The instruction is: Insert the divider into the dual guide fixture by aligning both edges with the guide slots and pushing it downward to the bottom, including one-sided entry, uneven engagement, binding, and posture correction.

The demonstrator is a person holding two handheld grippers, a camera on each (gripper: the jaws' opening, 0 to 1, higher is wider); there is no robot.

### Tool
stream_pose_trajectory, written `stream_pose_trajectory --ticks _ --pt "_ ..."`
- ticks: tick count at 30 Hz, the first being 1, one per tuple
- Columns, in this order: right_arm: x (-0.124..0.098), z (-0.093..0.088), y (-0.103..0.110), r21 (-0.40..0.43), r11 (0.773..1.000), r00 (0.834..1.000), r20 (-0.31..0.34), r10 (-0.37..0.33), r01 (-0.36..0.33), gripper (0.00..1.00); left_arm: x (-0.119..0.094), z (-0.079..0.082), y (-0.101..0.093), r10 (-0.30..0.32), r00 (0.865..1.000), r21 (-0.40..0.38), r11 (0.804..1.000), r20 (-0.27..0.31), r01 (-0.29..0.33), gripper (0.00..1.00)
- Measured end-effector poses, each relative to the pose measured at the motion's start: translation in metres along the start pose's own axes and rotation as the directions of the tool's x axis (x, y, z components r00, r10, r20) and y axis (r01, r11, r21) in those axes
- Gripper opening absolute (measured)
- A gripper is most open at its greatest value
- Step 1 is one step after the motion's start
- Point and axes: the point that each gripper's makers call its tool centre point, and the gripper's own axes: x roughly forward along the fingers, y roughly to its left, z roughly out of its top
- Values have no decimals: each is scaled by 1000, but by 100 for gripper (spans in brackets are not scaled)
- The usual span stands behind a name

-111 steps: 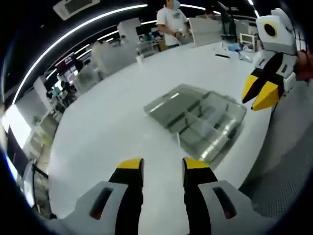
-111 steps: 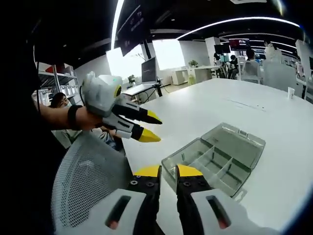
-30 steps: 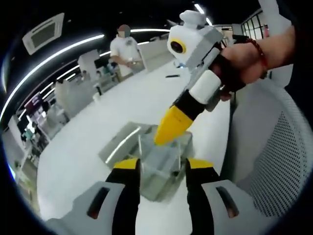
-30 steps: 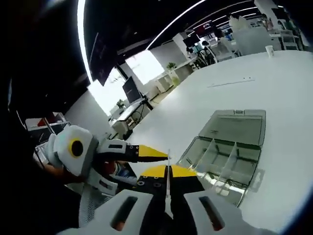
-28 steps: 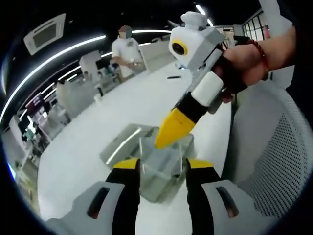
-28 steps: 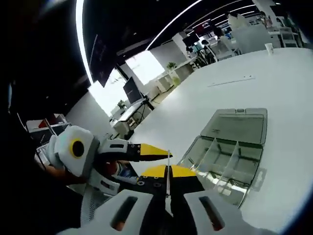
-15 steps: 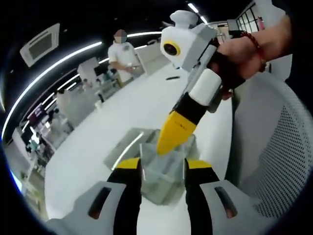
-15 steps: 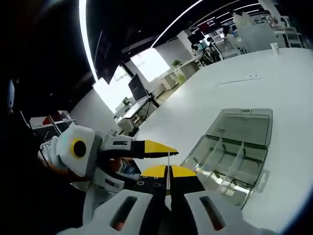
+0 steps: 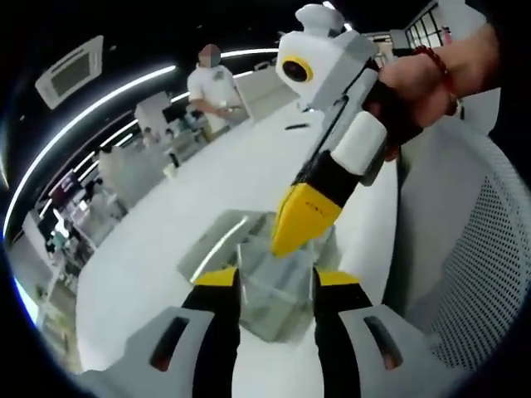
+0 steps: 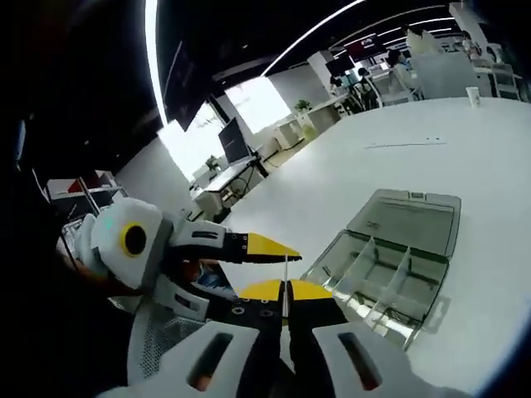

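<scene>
Clear divider (image 10: pixel 284 282) still pinched in right claw (image 10: pixel 282 292); box (image 10: pixel 390 261) unmoved.

One clear plastic compartment box with its lid open (image 10: pixel 390 261) lies on one white table (image 10: pixel 398 162). Two yellow-tipped grippers: left (image 9: pixel 270 286), right (image 10: pixel 280 292). One thin clear divider (image 10: pixel 284 286).

Wide bare white table (image 10: pixel 398 157) around the open clear box (image 10: pixel 390 265); approach from the far and side edges is free. Lid (image 10: pixel 411 220) lies flat behind the tray, no wall there. Inside, upright partitions (image 10: pixel 398 274) split the tray into narrow bays, tight for a jaw. Left gripper (image 10: pixel 261 246) hangs just beside the right gripper (image 10: pixel 282 290), crowding the near side. In the left gripper view the right gripper (image 9: pixel 303 220) sits directly over the box (image 9: pixel 249 274), probably blocking straight-down entry. Mesh chair back (image 9: pixel 473 274) borders the table edge.
</scene>
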Motion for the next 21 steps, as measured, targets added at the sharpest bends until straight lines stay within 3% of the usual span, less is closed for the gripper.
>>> stream_pose_trajectory --ticks 7,14,17,21 --pt "1 11 -1 -104 994 999 -36 -22 18 0 -3 -6 6 9 1000 -22 1000 -15 -9 33" --pt "5 21 0 -141 990 999 -54 1 -8 0 -11 -13 15 36 999 -105 994 -10 -37 34" --pt "7 24 -2 -171 985 998 -67 0 -12 0 -11 -16 18 34 999 -194 980 -15 -36 37" --pt "10 26 -3 -193 981 996 -85 1 -18 0 -11 -16 21 46 999 -209 977 -3 -45 37"
